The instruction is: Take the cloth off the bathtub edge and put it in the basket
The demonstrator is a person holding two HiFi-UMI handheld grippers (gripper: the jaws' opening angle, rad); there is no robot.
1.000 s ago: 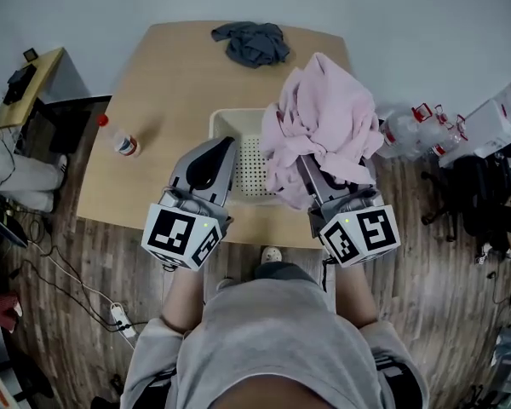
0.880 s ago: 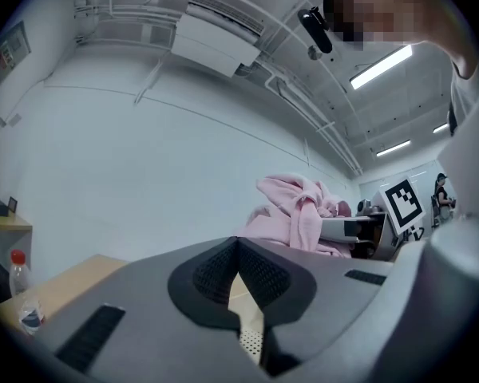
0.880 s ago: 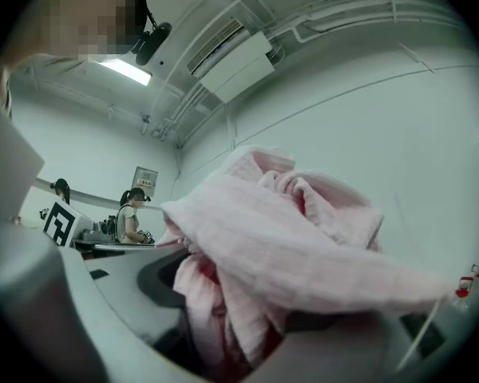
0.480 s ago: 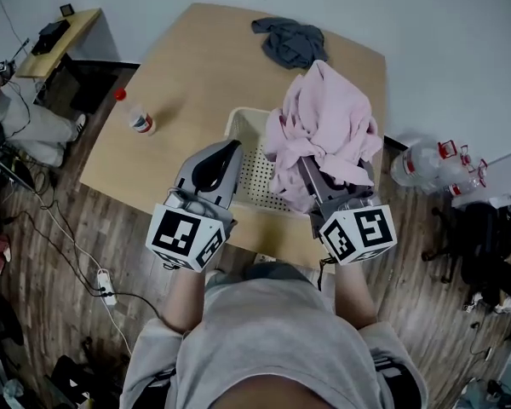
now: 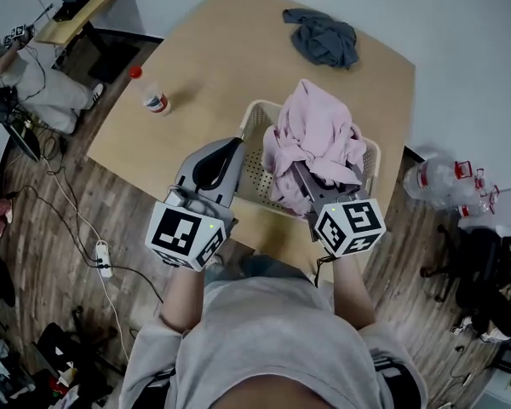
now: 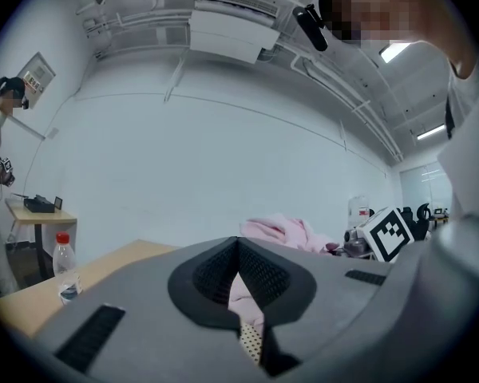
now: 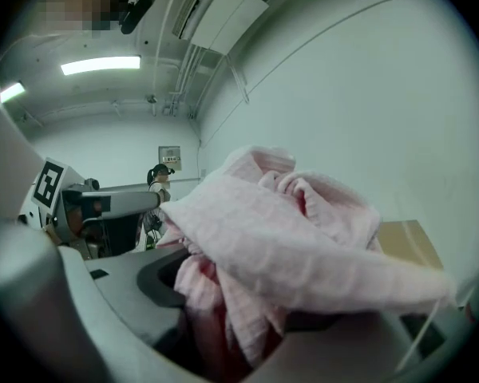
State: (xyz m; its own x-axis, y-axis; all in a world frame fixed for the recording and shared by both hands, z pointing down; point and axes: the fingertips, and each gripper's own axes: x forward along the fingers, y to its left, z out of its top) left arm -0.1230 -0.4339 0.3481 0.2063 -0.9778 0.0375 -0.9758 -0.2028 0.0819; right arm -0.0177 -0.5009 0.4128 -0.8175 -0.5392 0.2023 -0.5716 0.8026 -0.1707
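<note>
Your right gripper (image 5: 305, 181) grips a thick bunch of the pink cloth (image 5: 311, 135), jaws wide around it, with the cloth heaped over the right half of the basket (image 5: 252, 164). Your left gripper (image 5: 228, 147) is empty, jaws closed together, just left of the basket's near corner. A grey cloth (image 5: 324, 37) lies beyond the basket and a bottle (image 5: 153, 99) well left of it.

Head view: looks steeply down from well above onto the table (image 5: 213, 66) and basket (image 5: 252, 122). Left gripper view: faces level over its own jaws, across the table toward a white wall (image 6: 184, 158). Right gripper view: sits pressed close against the pink cloth (image 7: 303, 238), shared by all three views.
</note>
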